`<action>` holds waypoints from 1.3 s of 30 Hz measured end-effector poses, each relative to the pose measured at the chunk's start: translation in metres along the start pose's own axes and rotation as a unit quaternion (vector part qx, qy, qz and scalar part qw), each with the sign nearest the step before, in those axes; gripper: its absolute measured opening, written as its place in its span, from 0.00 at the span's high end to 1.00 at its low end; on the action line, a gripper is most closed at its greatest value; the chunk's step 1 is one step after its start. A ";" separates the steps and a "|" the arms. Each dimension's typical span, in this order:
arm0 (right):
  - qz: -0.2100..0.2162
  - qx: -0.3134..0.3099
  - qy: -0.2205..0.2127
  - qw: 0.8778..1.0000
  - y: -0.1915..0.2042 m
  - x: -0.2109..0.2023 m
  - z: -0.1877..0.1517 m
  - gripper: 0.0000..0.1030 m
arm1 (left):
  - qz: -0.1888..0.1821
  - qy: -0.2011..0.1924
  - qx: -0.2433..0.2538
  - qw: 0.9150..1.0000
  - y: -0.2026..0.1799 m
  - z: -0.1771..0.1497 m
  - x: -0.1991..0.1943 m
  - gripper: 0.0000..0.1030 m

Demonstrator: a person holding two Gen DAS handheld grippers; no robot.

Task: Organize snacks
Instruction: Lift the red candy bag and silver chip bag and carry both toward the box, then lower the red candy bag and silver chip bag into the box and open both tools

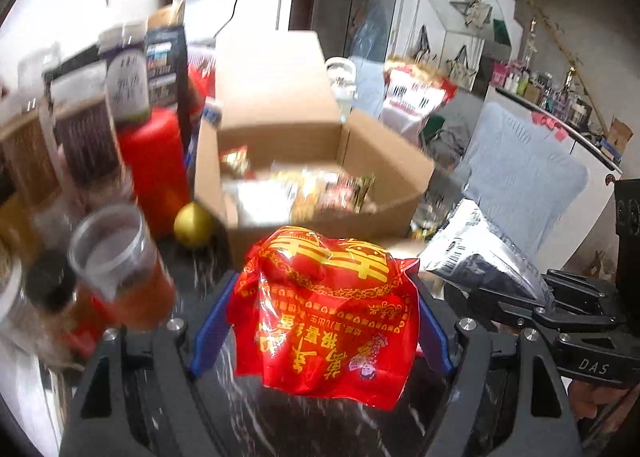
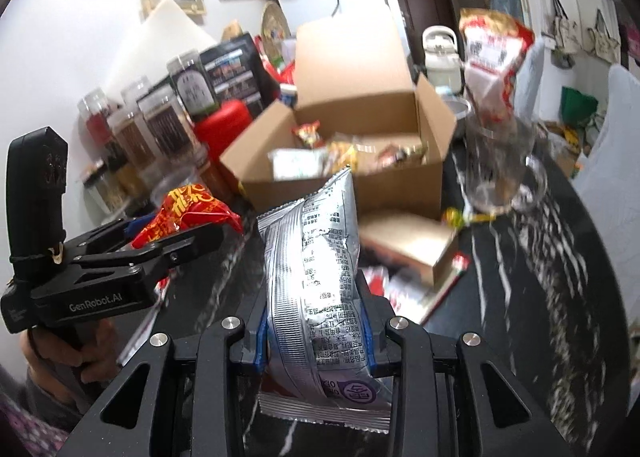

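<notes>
An open cardboard box [image 1: 280, 145] stood on a dark marble table [image 2: 540, 257], already part-filled with small snack packets. More remained outside it: a flat carton [image 2: 408, 245] and some loose wrappers lay on the table just in front of the box, so the sorting looked well under way but unfinished.

Both grippers were loaded. The left gripper [image 1: 320, 321] had its blue pads pressed on either side of a red bag [image 1: 324, 313] with gold lettering, jaws set wide around it. The right gripper [image 2: 316, 341] clamped a silver bag [image 2: 316, 257] near its lower end, so the bag stood upright between the jaws.

Each gripper tilted downward toward the box and sat side by side, the left one visible at the left edge of the right view with a hand [image 2: 52, 353] under it. Both bags hung above the table, short of the box and apparently headed for it. Jars [image 2: 160, 125] stood to the left of the box.
</notes>
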State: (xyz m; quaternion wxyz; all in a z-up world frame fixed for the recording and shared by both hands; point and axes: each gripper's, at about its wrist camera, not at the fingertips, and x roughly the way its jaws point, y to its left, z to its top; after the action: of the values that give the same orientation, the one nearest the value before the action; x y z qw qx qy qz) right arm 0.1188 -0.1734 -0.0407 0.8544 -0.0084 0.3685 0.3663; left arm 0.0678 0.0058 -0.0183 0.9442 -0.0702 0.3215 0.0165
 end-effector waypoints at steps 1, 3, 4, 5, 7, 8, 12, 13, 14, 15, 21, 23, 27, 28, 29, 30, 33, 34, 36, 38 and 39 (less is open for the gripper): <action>0.000 -0.003 -0.004 1.000 0.000 -0.001 0.004 0.67 | -0.001 -0.007 0.003 1.000 -0.001 0.004 -0.001 0.22; -0.002 -0.010 -0.017 1.000 -0.001 -0.004 0.016 0.67 | -0.002 -0.022 0.009 1.000 -0.003 0.016 -0.002 0.22; -0.004 -0.013 -0.022 1.000 -0.001 -0.005 0.021 0.67 | -0.001 -0.030 0.013 0.999 -0.004 0.022 -0.002 0.22; -0.006 -0.018 -0.031 0.999 -0.001 -0.007 0.029 0.67 | 0.001 -0.036 0.015 0.999 -0.005 0.027 -0.003 0.22; -0.008 -0.026 -0.043 0.999 -0.001 -0.009 0.039 0.67 | 0.007 -0.048 0.020 0.999 -0.006 0.039 -0.002 0.22; -0.007 -0.029 -0.051 0.998 -0.001 -0.010 0.046 0.67 | 0.008 -0.054 0.021 0.998 -0.006 0.045 -0.002 0.22; -0.004 -0.040 -0.067 0.997 -0.003 -0.010 0.069 0.67 | 0.013 -0.071 0.021 0.997 -0.004 0.067 0.005 0.22; -0.003 -0.043 -0.070 0.997 -0.004 -0.008 0.074 0.67 | 0.015 -0.074 0.021 0.997 -0.004 0.071 0.008 0.22; -0.002 -0.045 -0.072 0.996 -0.004 -0.006 0.078 0.67 | 0.017 -0.076 0.022 0.997 -0.003 0.077 0.012 0.22; -0.001 -0.046 -0.074 0.996 -0.004 -0.004 0.083 0.67 | 0.018 -0.078 0.023 0.997 -0.003 0.080 0.014 0.22; -0.005 -0.054 -0.081 0.995 -0.011 0.016 0.110 0.67 | 0.028 -0.084 0.023 0.996 0.005 0.105 0.039 0.22; -0.006 -0.057 -0.080 0.995 -0.014 0.024 0.119 0.67 | 0.030 -0.083 0.020 0.996 0.009 0.111 0.049 0.22; -0.009 -0.059 -0.076 0.995 -0.022 0.045 0.134 0.67 | 0.036 -0.074 0.015 0.996 0.018 0.122 0.072 0.22; -0.010 -0.059 -0.075 0.995 -0.024 0.048 0.136 0.67 | 0.038 -0.072 0.015 0.997 0.020 0.124 0.077 0.22; -0.011 -0.060 -0.073 0.995 -0.026 0.055 0.139 0.67 | 0.041 -0.069 0.015 0.997 0.022 0.126 0.085 0.22; -0.012 -0.059 -0.071 0.996 -0.027 0.060 0.141 0.67 | 0.042 -0.067 0.015 0.997 0.023 0.126 0.089 0.22; -0.015 -0.058 -0.060 0.996 -0.033 0.079 0.146 0.67 | 0.051 -0.052 0.016 0.997 0.028 0.128 0.107 0.22; -0.015 -0.056 -0.056 0.997 -0.035 0.084 0.147 0.67 | 0.053 -0.047 0.016 0.997 0.030 0.127 0.113 0.22; -0.014 -0.053 -0.047 0.997 -0.038 0.097 0.148 0.67 | 0.057 -0.033 0.014 0.998 0.035 0.126 0.125 0.22; -0.012 -0.050 -0.036 0.998 -0.042 0.110 0.148 0.67 | 0.059 -0.017 0.009 0.998 0.039 0.123 0.137 0.22; -0.012 -0.049 -0.030 0.998 -0.043 0.115 0.148 0.67 | 0.060 -0.012 0.007 0.998 0.040 0.122 0.141 0.22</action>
State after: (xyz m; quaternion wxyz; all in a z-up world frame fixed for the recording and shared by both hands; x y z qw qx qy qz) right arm 0.2912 -0.0918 -0.0175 0.8681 -0.0431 0.3239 0.3738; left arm 0.2502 0.0614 -0.0134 0.9458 -0.0443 0.3138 0.0713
